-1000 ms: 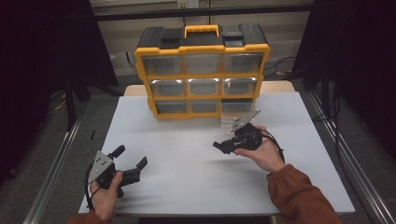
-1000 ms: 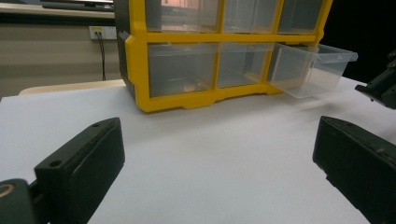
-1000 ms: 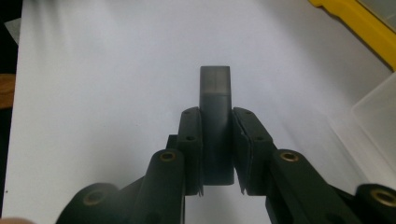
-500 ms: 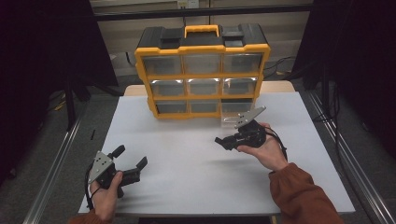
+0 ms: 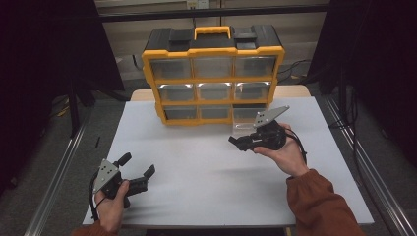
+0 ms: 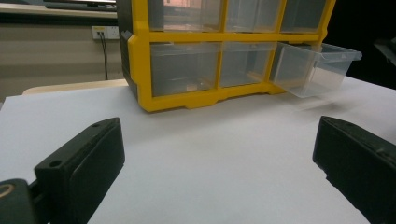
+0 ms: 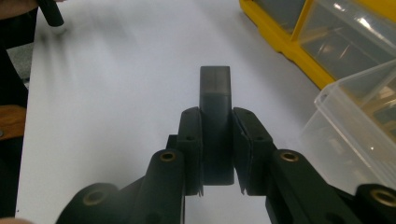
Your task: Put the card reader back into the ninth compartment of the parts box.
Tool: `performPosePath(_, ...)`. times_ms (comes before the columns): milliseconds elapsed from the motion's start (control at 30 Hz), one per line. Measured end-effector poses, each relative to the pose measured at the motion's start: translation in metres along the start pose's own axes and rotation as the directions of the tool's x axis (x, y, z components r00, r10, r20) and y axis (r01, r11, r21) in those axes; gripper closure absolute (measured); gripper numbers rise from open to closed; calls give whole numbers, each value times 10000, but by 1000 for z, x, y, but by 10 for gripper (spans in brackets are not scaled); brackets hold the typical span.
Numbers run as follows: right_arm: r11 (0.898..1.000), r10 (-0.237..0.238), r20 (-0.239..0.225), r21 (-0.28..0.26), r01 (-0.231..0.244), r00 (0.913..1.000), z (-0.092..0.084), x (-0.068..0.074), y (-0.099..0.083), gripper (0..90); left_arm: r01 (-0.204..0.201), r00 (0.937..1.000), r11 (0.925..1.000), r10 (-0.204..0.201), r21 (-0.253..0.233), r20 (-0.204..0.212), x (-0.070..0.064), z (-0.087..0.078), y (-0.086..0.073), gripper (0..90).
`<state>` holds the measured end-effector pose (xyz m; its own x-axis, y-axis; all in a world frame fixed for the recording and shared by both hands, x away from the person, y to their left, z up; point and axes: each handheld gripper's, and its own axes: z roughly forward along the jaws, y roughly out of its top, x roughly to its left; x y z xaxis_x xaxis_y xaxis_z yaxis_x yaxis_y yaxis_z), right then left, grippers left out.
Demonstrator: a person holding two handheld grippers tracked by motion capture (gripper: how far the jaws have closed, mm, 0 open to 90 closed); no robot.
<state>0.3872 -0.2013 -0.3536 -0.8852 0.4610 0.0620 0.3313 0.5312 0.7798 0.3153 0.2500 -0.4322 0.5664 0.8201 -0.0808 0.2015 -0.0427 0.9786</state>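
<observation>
Fingers, right: the right gripper (image 7: 215,154) has its two black fingers (image 7: 190,140) pressed onto a dark grey rectangular block (image 7: 215,116), one pad on each long side.
Fingers, left: the left gripper (image 5: 133,169) rests at the near left of the table with its fingers (image 6: 79,161) spread wide, bare table between them.
Block, place: clamped in the right gripper, held above the table in front of the organiser's lower right corner, just beside the pulled-out drawer.
Block, axis: long axis runs along the fingers, free end sticking out past their tips; in the high view the right gripper (image 5: 242,142) points toward the table's left side.
Organiser: yellow and black plastic drawer cabinet (image 5: 214,73) with clear drawers stands upright at the far edge of the table; its clear plastic drawer (image 6: 317,65) at lower right is pulled out.
Surface: flat white table (image 5: 206,172).
Room: dim, dark curtains at both sides, metal rails on the floor.
Hard to make out: the drawer's contents; the block's near end is hidden between the fingers.
</observation>
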Motion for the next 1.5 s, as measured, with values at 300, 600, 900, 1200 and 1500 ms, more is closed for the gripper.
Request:
performPosePath(300, 9995, -19, 165, -317, 24, 9999, -9, -5, 7, 737, 37, 10000, 10000, -37, 25, 12, 0, 0, 0, 22)
performPosePath(600, 9964, -57, 261, -846, 79, 9996, -19, -9, 20, 737, -7, 10000, 10000, 7, 53, 18, 1, 0, 0, 21)
performPosePath(900, 9953, -80, 525, -956, 130, 9986, -23, -12, 25, 737, -20, 10000, 10000, 20, 24, 24, 1, 0, 0, 21)
performPosePath(1200, 9930, -221, 834, -1134, 315, 9963, -32, -11, 37, 737, 14, 10000, 10000, -14, 10, 69, 0, 0, 0, 21)
performPosePath(1500, 9940, -188, 1152, -1053, 310, 9932, -39, -16, 44, 737, 32, 9999, 10000, -32, 28, 118, -1, 1, 0, 21)
